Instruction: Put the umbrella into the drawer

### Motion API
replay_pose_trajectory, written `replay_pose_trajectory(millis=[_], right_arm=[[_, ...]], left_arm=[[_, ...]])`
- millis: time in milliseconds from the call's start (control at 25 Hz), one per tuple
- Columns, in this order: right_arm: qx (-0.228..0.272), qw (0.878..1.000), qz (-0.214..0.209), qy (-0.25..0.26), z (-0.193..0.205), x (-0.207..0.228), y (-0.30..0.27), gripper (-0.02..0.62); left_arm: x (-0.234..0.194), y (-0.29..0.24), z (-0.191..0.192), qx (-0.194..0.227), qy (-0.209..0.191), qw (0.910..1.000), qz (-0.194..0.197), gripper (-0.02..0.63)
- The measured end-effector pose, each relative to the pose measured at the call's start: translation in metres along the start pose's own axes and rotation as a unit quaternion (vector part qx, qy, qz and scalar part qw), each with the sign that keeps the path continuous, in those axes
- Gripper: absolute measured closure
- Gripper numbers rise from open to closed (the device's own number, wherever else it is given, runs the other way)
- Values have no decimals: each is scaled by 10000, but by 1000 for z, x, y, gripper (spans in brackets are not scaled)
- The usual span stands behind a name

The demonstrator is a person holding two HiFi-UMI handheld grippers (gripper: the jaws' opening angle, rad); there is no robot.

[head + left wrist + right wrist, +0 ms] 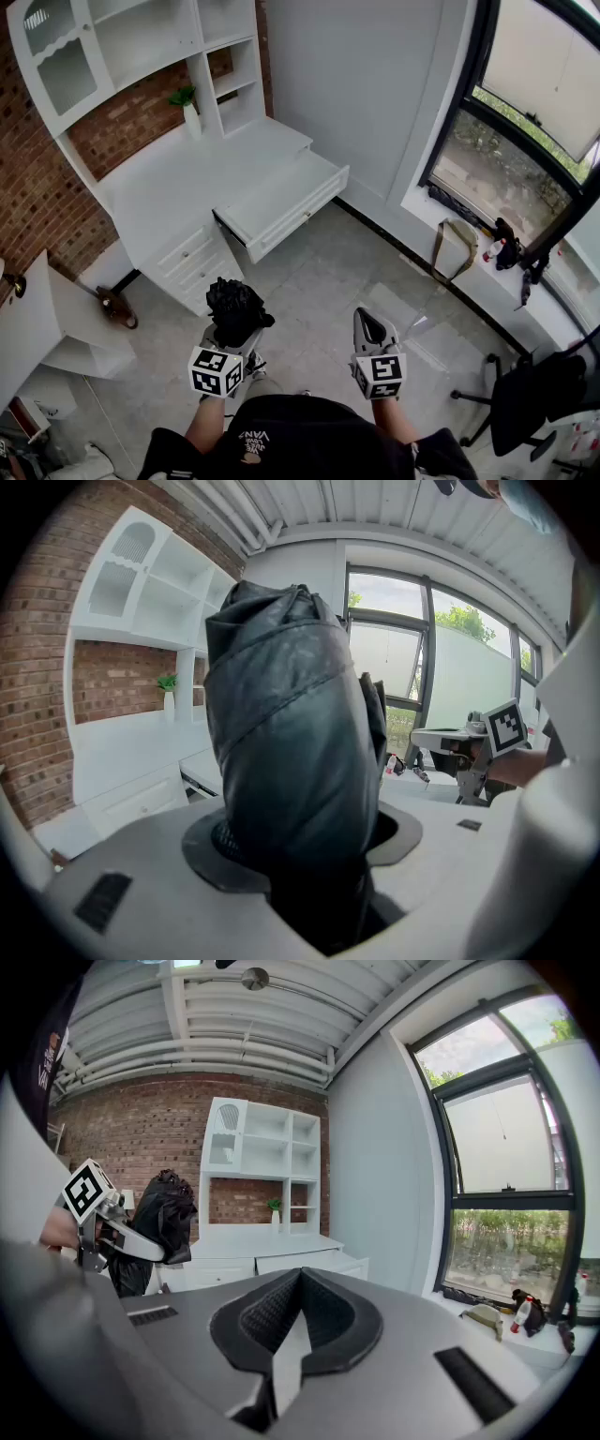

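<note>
A folded black umbrella [234,307] stands up out of my left gripper [228,339], whose jaws are shut on its lower part. In the left gripper view the umbrella [291,733] fills the middle and hides most of the gap between the jaws. My right gripper [371,330] hangs beside it to the right, shut and empty; its pads [267,1312] meet at the tips. The white desk [178,178] stands ahead, with its wide drawer [281,202] pulled open toward me. From the right gripper view the umbrella [164,1213] shows at the left.
A small vase with a green plant [190,112] stands on the desk under white shelves. A stack of small drawers [192,258] sits below the desk. A low white cabinet [37,319] is at the left, a black chair [525,394] at the right, a bag [457,246] by the window.
</note>
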State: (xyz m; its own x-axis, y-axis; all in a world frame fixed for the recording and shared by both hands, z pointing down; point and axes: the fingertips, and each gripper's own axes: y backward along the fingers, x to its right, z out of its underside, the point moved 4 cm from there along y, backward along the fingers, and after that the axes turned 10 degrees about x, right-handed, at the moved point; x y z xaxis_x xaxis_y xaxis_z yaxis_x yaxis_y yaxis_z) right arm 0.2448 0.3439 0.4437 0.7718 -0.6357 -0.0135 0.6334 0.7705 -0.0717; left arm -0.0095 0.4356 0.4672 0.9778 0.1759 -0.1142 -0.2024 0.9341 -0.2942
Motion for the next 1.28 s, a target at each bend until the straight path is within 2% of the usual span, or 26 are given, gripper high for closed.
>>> replay_pose_trajectory(millis=[360,560,880,1280], right_arm=[[169,9993,-224,-248,0,-3,-10,600],[72,9995,-168,-262,4,-5,-30,600],[124,9995,214,-209,-9,-1,-105,600],[148,9932,1107,-312,-24,-4,-224,600]], left_arm=[[-7,-8,4,-22,26,10000,-41,350],[-26,-22,1,-14,85,10000,20,350],[-93,-82,-22,-80,18,9994,325,350],[-204,-175,-66,-289,-267,9944,984,350]])
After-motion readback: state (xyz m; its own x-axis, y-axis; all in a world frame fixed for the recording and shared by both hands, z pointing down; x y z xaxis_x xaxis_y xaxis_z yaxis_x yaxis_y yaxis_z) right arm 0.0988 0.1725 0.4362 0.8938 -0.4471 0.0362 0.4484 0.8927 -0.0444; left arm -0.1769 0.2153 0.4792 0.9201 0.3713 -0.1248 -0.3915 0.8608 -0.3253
